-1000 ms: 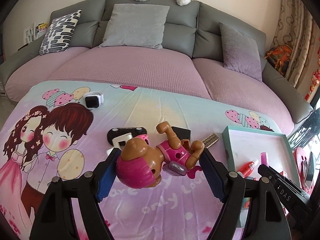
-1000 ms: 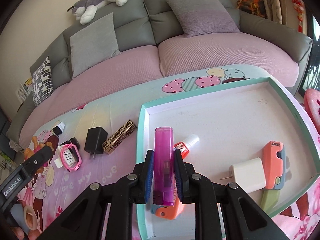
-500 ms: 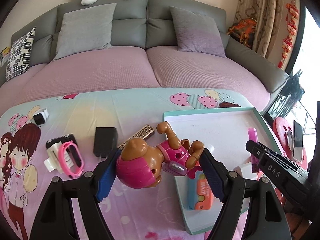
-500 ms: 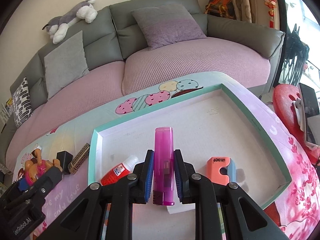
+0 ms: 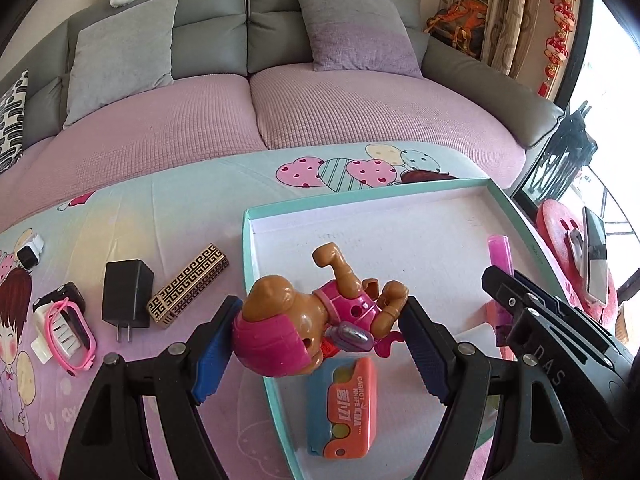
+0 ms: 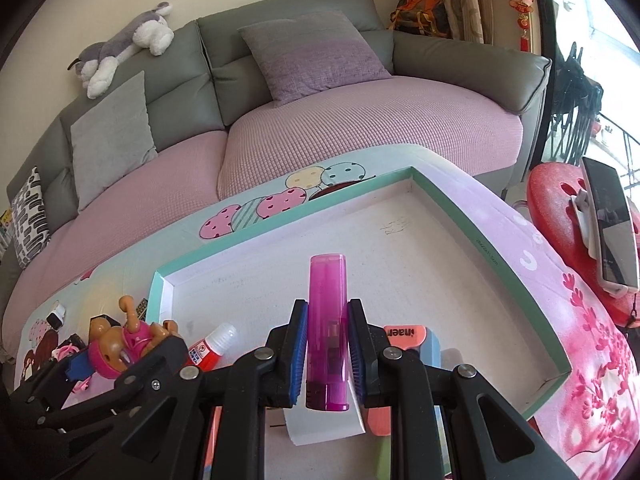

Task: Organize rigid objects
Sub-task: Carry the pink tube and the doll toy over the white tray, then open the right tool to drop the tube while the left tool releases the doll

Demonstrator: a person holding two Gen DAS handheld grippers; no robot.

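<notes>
The left claw (image 5: 320,332) clamps a toy dog (image 5: 308,320) over the teal tray's (image 5: 256,264) left rim; the right claw (image 6: 327,354) pinches a purple lighter (image 6: 327,332) above the tray floor. Released here, the dog could tip outside (it straddles the edge).

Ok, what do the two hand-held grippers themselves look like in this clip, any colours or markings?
Both are matte black plastic frames with angular, triangular cut-out arms and silver screw heads. Each finger carries a ribbed blue pad. The left hand-held gripper and the right hand-held gripper look the same in build. Seen from the left wrist, the right one's side bears pale letters "DAS". No cables, sleeves or hands show.
</notes>
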